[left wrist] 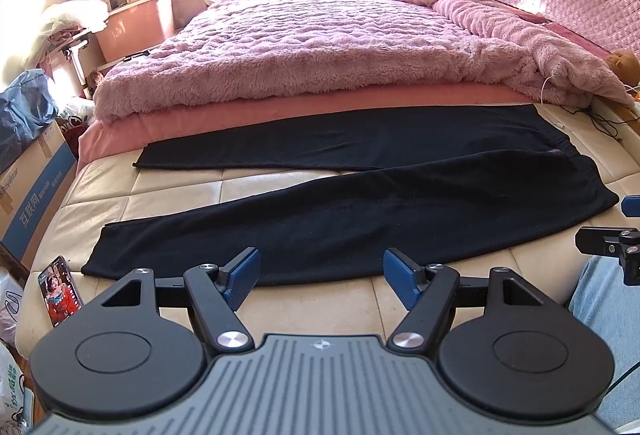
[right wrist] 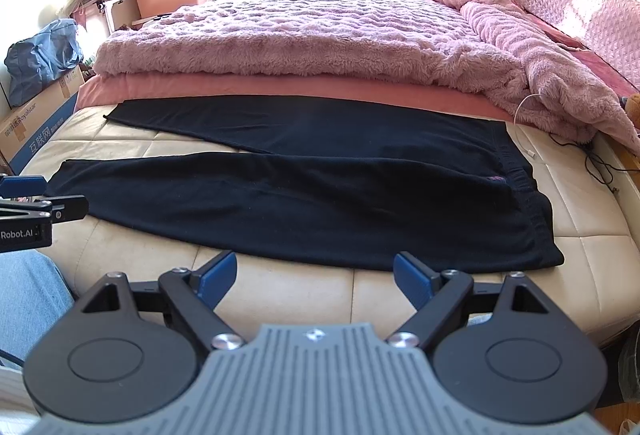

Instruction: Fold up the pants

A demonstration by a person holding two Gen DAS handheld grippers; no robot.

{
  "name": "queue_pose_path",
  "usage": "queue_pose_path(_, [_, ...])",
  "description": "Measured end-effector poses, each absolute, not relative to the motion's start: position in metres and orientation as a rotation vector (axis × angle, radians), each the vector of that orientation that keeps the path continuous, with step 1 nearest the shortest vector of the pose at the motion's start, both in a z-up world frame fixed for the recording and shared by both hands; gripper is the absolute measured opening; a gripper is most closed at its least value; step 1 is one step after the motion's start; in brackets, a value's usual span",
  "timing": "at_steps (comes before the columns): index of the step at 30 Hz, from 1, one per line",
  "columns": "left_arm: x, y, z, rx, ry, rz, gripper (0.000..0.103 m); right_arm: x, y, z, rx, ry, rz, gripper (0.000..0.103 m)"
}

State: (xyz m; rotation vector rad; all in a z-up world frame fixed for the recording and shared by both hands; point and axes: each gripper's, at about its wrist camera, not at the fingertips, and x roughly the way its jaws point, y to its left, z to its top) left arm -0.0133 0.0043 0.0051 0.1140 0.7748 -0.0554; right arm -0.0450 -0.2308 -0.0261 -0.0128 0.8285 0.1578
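Note:
Black pants (left wrist: 360,219) (right wrist: 320,203) lie flat on the cream mattress (left wrist: 168,191) (right wrist: 280,287), legs spread in a V pointing left, waistband at the right. My left gripper (left wrist: 320,277) is open just above the near hem edge of the front leg, with nothing between its blue pads. My right gripper (right wrist: 315,281) is open too, short of the near edge of the pants close to the waist end. The right gripper's tip shows at the right edge of the left wrist view, and the left gripper's tip at the left edge of the right wrist view.
A fluffy pink blanket (left wrist: 320,47) (right wrist: 304,35) covers the bed behind the pants. A phone (left wrist: 60,289) stands at the mattress's near left corner. Cardboard boxes (left wrist: 32,195) and bags are on the left. Cables (right wrist: 592,159) trail at the right. A person's jeans-clad leg (right wrist: 28,295) is near.

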Motion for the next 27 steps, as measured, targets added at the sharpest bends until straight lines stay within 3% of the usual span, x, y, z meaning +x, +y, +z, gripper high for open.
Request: queue_pose_path(27, [-0.0095, 0.0069, 0.0020, 0.099, 0.785, -0.055, 0.083, -0.0422, -0.2312, -0.0281, -0.020, 0.848, 0.159, 0.082])
